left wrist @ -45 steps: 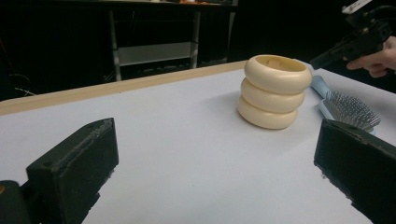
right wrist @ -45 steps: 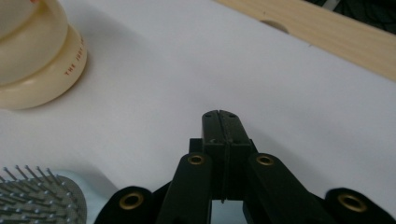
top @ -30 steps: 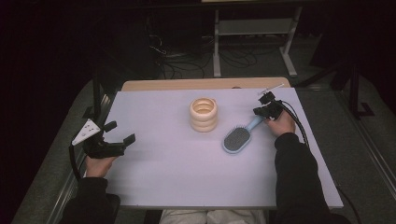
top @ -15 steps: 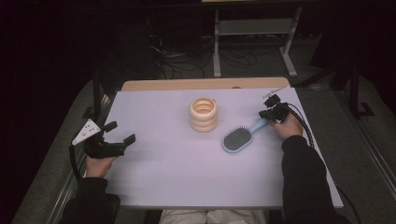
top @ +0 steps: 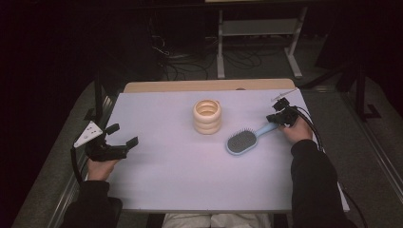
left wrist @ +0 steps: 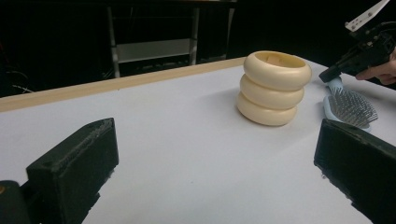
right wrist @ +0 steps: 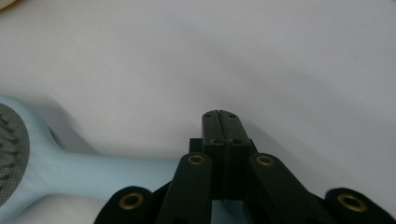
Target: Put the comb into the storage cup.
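A light-blue hairbrush (top: pixel 242 141) lies bristles up on the white table, its handle pointing to the far right. My right gripper (top: pixel 274 117) sits at the end of that handle; in the right gripper view its jaws (right wrist: pixel 219 114) are pressed together with nothing between them, and the brush handle (right wrist: pixel 93 168) runs underneath. A cream holder shaped like stacked rings (top: pixel 207 116) stands upright left of the brush. At the table's left side my left gripper (top: pixel 124 134) stands open and holds nothing. The left gripper view shows the holder (left wrist: pixel 273 88), the brush (left wrist: pixel 350 107) and the right gripper (left wrist: pixel 336 72) beyond it.
The white sheet (top: pixel 190 180) covers a table with a wooden strip (top: pixel 209 85) along its far edge. A metal stand (top: pixel 256 28) and cables lie on the dark floor behind. Metal rails run along both sides of the table.
The right hand and its gripper have shifted slightly to the right at the handle's end. The brush, the holder and the left gripper have stayed put.
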`<control>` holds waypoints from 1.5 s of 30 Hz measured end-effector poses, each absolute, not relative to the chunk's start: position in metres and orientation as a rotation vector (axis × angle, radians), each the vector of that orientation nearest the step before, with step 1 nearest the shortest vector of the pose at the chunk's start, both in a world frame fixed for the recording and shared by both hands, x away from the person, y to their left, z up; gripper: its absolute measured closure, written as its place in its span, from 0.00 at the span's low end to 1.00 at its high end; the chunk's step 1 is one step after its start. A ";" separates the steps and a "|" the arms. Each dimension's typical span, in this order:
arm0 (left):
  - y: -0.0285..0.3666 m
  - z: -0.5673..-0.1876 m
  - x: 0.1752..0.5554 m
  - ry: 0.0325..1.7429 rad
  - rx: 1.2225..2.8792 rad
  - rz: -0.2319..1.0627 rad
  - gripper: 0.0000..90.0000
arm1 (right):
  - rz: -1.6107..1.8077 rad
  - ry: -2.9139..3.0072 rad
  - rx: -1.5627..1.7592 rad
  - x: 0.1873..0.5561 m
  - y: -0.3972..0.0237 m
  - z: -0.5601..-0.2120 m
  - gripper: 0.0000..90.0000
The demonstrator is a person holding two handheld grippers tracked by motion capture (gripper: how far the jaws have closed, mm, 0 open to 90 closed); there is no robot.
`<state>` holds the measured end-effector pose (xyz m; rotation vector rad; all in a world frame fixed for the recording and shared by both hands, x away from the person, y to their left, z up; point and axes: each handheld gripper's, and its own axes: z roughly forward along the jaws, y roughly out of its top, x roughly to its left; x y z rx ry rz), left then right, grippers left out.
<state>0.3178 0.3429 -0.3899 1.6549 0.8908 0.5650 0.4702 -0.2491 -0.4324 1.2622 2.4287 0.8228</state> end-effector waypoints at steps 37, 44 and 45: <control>0.341 -0.390 0.316 0.888 1.662 0.559 0.00 | 0.770 2.447 1.253 0.433 -0.270 -0.437 0.99; 0.342 -0.390 0.316 0.886 1.659 0.558 0.00 | 0.778 2.463 1.227 0.422 -0.267 -0.434 0.99; 0.342 -0.390 0.316 0.887 1.659 0.559 0.00 | 0.769 2.468 1.216 0.421 -0.267 -0.434 0.99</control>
